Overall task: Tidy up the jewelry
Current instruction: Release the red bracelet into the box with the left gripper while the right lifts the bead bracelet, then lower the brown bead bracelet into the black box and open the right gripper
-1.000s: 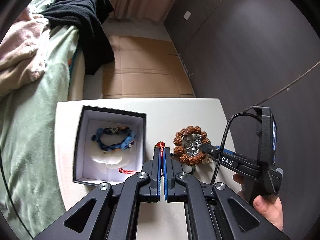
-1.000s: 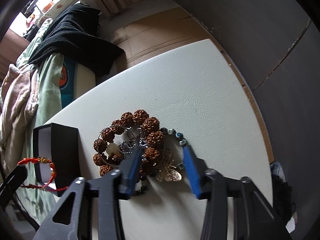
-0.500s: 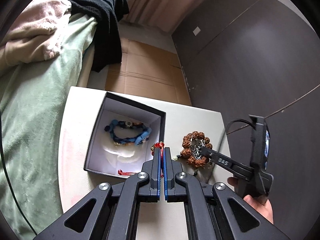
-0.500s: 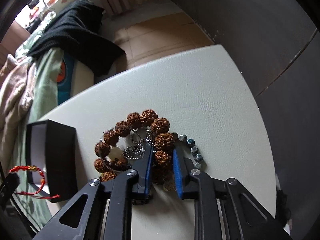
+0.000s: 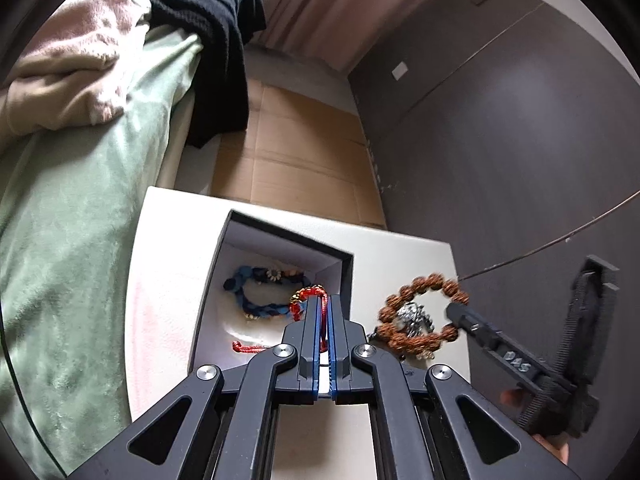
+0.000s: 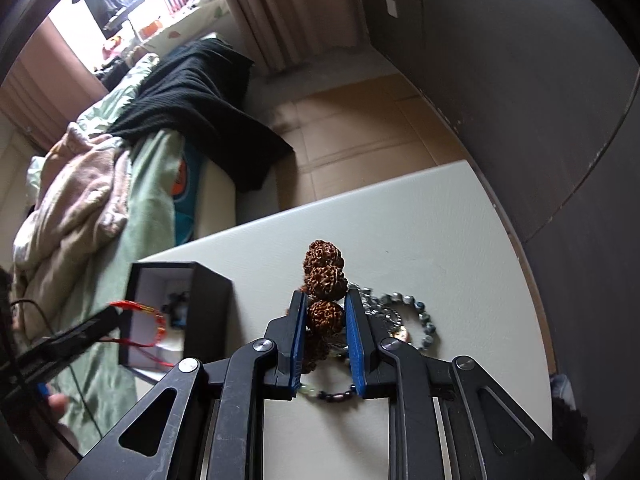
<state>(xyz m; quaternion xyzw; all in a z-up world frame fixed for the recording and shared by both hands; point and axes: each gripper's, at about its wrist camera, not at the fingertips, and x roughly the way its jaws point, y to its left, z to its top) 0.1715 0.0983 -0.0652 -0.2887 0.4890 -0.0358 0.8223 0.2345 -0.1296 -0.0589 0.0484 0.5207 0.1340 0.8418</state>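
Note:
My left gripper [image 5: 325, 300] is shut on a red cord bracelet [image 5: 308, 292] and holds it over the open black box [image 5: 280, 236] with a white lining. A blue braided bracelet [image 5: 256, 304] lies inside the box. My right gripper [image 6: 326, 300] is shut on a brown seed-bead bracelet [image 6: 324, 276], one bead pinched between its blue pads, and the loop hangs lifted above the white table [image 6: 440, 240]. In the left wrist view the same brown bracelet [image 5: 416, 284] hangs as a ring to the right of the box. The right wrist view shows the red cord bracelet [image 6: 158, 320] at the box [image 6: 208, 308].
A grey-blue bead chain [image 6: 424, 320], a gold pendant [image 6: 400, 334] and a thin dark bead string [image 6: 336, 396] lie on the table under the right gripper. A bed with green cover [image 5: 80, 240] borders the table's left; a dark wall [image 5: 500, 160] stands on the right.
My left gripper carried the red bracelet from beside the box to above its inside. My right gripper closed on the brown bead bracelet and lifted it off the table.

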